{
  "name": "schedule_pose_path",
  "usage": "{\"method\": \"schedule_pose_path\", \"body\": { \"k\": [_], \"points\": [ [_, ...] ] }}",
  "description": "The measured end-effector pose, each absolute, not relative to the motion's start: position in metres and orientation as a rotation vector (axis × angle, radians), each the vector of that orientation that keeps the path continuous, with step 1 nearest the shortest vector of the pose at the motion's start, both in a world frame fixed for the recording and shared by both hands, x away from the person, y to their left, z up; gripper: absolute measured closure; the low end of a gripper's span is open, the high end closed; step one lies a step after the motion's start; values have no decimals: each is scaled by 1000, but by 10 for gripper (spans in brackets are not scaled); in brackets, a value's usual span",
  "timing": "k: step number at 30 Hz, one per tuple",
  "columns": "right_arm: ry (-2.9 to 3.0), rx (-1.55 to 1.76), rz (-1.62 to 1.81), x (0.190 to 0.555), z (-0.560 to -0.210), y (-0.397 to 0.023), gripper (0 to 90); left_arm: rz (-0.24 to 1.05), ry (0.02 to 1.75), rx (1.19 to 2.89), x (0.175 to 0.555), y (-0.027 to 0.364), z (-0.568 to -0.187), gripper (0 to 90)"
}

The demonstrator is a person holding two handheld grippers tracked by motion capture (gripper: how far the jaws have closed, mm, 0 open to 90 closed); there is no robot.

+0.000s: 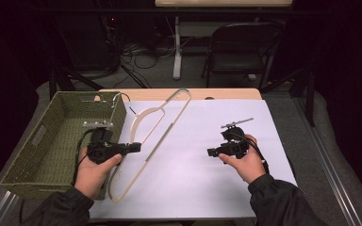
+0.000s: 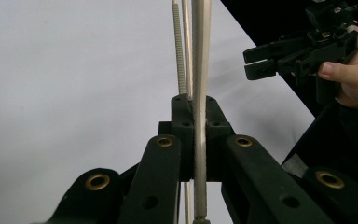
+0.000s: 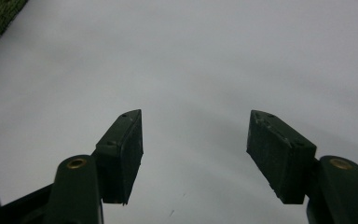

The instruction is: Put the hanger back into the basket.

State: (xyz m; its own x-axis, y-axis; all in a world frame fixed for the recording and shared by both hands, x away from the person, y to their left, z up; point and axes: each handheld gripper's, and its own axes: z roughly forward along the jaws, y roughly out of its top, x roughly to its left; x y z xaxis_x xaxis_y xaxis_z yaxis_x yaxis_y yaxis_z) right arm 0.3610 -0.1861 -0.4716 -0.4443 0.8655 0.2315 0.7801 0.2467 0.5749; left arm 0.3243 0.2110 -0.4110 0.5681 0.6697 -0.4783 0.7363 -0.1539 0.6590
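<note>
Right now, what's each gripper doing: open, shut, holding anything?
Left gripper: jaws shut on the cream-coloured plastic clothes hanger.
Right gripper: jaws open, holding nothing, above the white table sheet.

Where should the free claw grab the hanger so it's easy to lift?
Probably the straight bottom bar of the hanger, on the right claw's side. That bar is thin and long and lies open on the white sheet, so open jaws can come from the right and close across it. The left claw already pinches the other side.
</note>
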Motion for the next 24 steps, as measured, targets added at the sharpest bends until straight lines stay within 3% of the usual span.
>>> {"method": "schedule_pose_path", "body": {
  "k": [24],
  "points": [
    [2340,1597,947,363,-471,-189,352,-38,1172,1915,339,315,-371,871]
  ]
}}
